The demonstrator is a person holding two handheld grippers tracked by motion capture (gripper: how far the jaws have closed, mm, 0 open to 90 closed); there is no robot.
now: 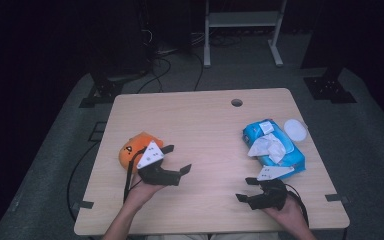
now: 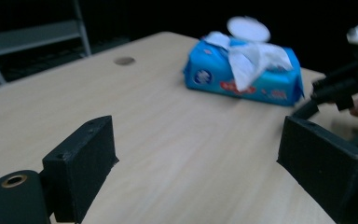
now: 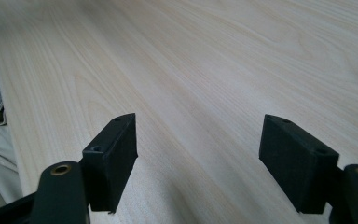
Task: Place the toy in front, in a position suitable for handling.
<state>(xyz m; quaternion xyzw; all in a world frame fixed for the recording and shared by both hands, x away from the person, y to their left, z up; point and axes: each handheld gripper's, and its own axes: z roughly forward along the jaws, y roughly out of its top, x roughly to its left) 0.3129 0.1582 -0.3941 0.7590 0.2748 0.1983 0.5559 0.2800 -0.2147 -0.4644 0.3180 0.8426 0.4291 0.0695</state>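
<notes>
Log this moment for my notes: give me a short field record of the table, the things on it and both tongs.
table: light wood, round hole near far edge
wipes pack: blue, tissue pulled out on top, white lid beside it
orange toy: by the left hand
left tongs: open, nothing held
right tongs: open, nothing held

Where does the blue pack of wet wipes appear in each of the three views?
High view: the blue wipes pack lies at the table's right side, beyond the right gripper.
Left gripper view: the pack is upper right of centre, a white wipe pulled out on top.
Right gripper view: bare tabletop fills the frame.
Shared landmark: the light wooden tabletop.
</notes>
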